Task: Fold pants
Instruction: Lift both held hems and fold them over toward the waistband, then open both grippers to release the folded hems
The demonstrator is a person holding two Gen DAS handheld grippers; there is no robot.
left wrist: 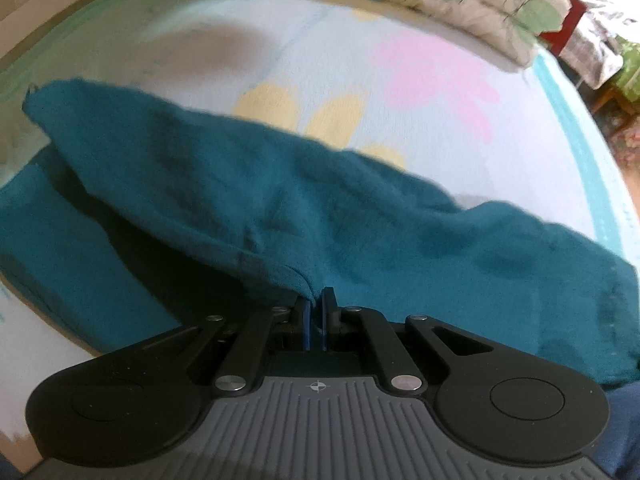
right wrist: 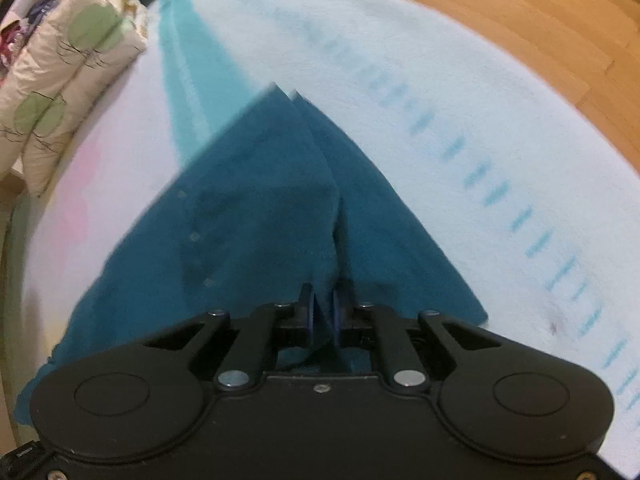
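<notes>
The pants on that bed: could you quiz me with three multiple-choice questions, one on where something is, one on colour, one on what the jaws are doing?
1. Where do the pants lie?
A. on a bed cover
B. in a basket
C. on a chair

2. What colour are they?
A. red
B. teal
C. white

3. How does the left gripper stand?
A. wide open
B. out of sight
C. jaws shut on the cloth

Answers:
1 A, pale patterned cover shows around them.
2 B, deep blue-green throughout.
3 C, a fold is pinched; the right gripper pinches cloth too.
</notes>
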